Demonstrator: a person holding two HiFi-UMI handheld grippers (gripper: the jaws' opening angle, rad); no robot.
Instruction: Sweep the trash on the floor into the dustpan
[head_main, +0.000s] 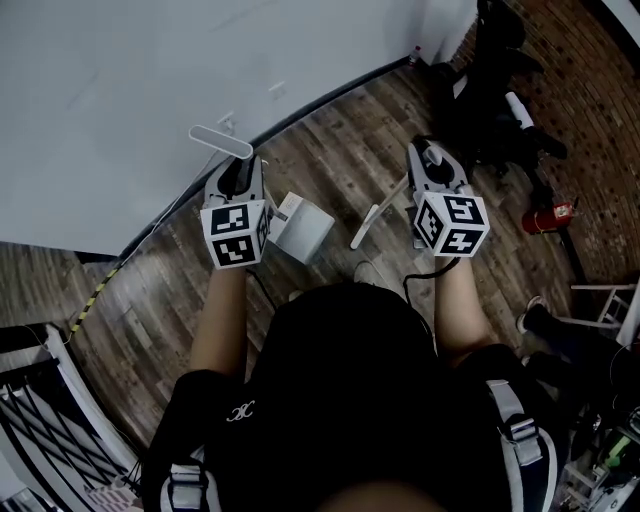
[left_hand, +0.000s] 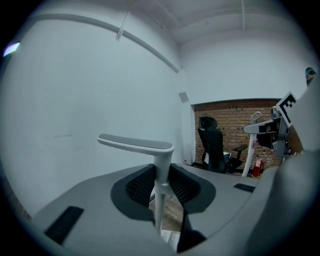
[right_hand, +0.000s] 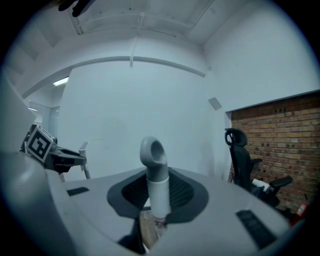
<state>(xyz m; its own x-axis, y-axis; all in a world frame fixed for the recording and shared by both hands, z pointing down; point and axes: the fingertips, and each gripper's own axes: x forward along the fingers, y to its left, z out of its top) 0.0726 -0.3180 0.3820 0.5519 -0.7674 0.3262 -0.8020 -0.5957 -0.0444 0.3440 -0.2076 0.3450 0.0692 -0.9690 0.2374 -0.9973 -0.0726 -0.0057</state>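
Observation:
My left gripper (head_main: 236, 175) is shut on the white upright handle of the dustpan (head_main: 301, 231), whose white pan hangs just right of it above the wooden floor. The handle's grey T-shaped top (left_hand: 135, 142) rises above the jaws, and the stem (left_hand: 160, 192) is pinched between them. My right gripper (head_main: 432, 160) is shut on the broom handle (right_hand: 156, 177), a white tube with a grey hooped end. The broom's lower stick (head_main: 375, 215) slants down to the left between the two grippers. No trash can be made out on the floor.
A white wall (head_main: 150, 80) runs along the far left. A black office chair (head_main: 495, 90) and a red fire extinguisher (head_main: 548, 215) stand by the brick wall (head_main: 595, 110). A metal rack (head_main: 50, 420) fills the bottom left. A shoe (head_main: 533, 314) shows at the right.

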